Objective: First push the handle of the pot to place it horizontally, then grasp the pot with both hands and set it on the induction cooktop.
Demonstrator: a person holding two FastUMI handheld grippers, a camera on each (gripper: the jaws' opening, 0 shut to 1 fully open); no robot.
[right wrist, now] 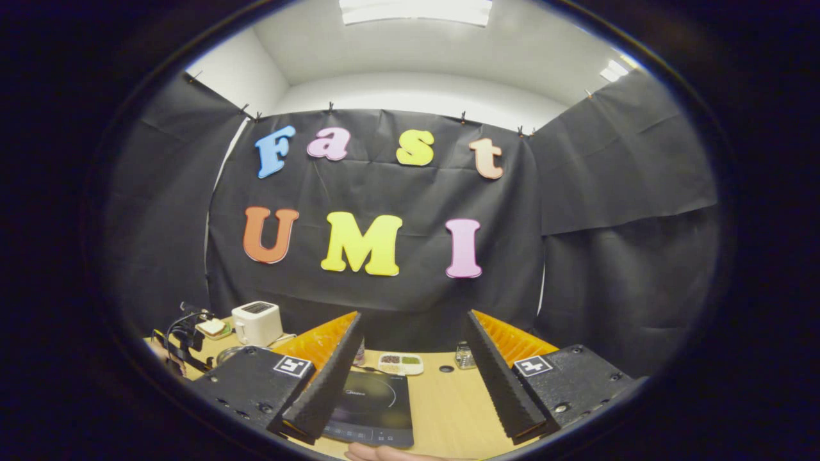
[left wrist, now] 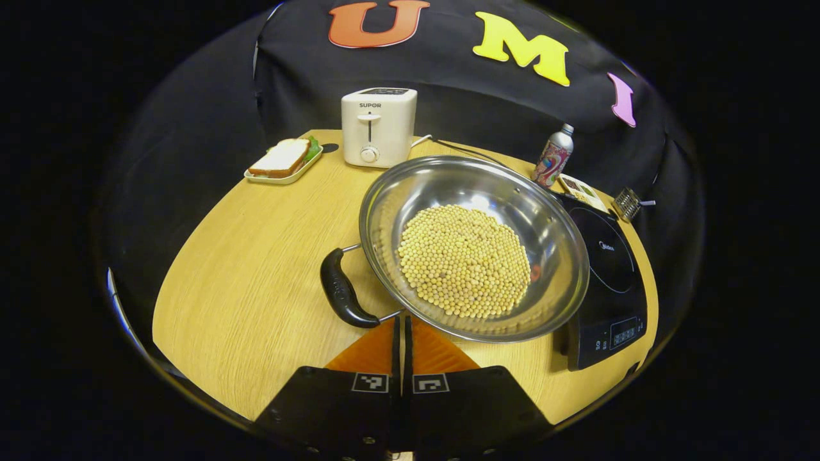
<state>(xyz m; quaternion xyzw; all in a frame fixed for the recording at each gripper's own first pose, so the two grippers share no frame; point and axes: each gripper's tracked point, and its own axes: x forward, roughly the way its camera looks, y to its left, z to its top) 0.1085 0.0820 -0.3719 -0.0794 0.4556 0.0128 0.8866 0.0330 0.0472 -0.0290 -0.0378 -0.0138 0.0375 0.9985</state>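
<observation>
One black curved handle stood at the left rim of the steel pot, which sat on the wooden table, overlapping the induction cooktop at its right. Loaded with round yellow beans, the slick, rigid pot probably handled heavy; taking both sides seemed wisest. The left gripper was pressed together, empty; the right gripper gaped wide.
</observation>
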